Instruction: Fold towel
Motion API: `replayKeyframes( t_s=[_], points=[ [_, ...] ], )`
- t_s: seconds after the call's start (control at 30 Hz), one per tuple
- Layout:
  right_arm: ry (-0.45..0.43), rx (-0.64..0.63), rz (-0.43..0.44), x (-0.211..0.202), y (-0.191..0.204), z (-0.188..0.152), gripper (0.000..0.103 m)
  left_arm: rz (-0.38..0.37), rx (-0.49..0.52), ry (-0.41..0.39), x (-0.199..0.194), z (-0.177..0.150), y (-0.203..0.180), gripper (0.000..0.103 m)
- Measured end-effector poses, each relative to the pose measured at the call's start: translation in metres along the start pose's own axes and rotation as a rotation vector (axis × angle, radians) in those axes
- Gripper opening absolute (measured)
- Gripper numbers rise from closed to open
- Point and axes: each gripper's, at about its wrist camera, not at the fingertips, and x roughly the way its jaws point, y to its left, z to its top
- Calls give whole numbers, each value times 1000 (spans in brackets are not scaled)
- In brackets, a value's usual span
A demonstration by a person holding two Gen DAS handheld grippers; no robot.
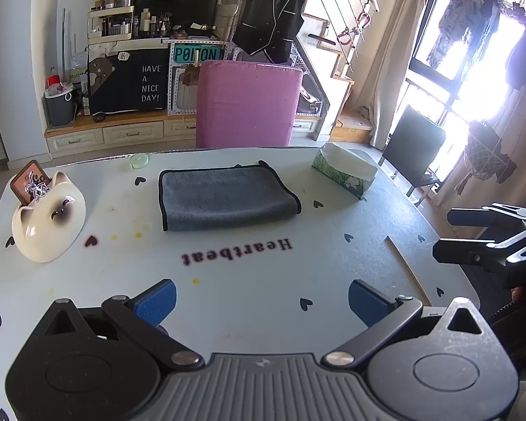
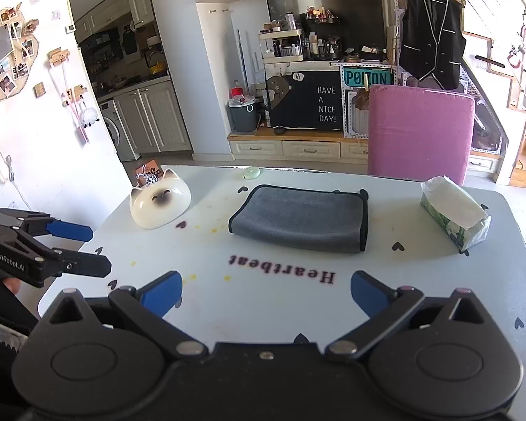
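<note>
A grey towel with black edging (image 1: 224, 198) lies folded flat on the white table (image 1: 249, 280), beyond the word "Heartbeat". It also shows in the right wrist view (image 2: 301, 219). My left gripper (image 1: 261, 301) is open and empty, held above the table's near part, well short of the towel. My right gripper (image 2: 266, 294) is open and empty, also back from the towel. The right gripper shows at the right edge of the left wrist view (image 1: 442, 236). The left gripper shows at the left edge of the right wrist view (image 2: 98, 249).
A white cat-face holder (image 1: 49, 224) stands at the table's left. A tissue box (image 1: 347, 170) lies at the far right. A small green round lid (image 1: 139, 160) sits at the far edge. A pink chair (image 1: 247, 105) stands behind the table. A thin wooden stick (image 1: 406, 270) lies at the right.
</note>
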Motion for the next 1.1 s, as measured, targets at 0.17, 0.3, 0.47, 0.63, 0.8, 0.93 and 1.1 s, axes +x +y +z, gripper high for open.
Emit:
replayKeyframes(
  t_s=[0.17,0.3,0.47,0.63,0.8,0.93,1.1],
  points=[
    [4,0,3,-1,1,-1,102,-1,4,1,0,0,-1,103],
    [6,-3,3,-1,1,-2,102,-5,3,4,0,0,0,103],
    [7,-3,4,-1,1,-2,102,-6,3,5,1,0,-1,103],
    [7,-3,4,0,1,-2,102,-7,4,5,1,0,-1,103],
    [7,-2,4,0,1,-2,102,-7,3,5,1,0,-1,103],
    [8,-1,5,0,1,-2,102,-7,4,5,1,0,-1,103],
    [9,-2,4,1,1,-1,102,-7,4,6,1,0,-1,103]
  ],
)
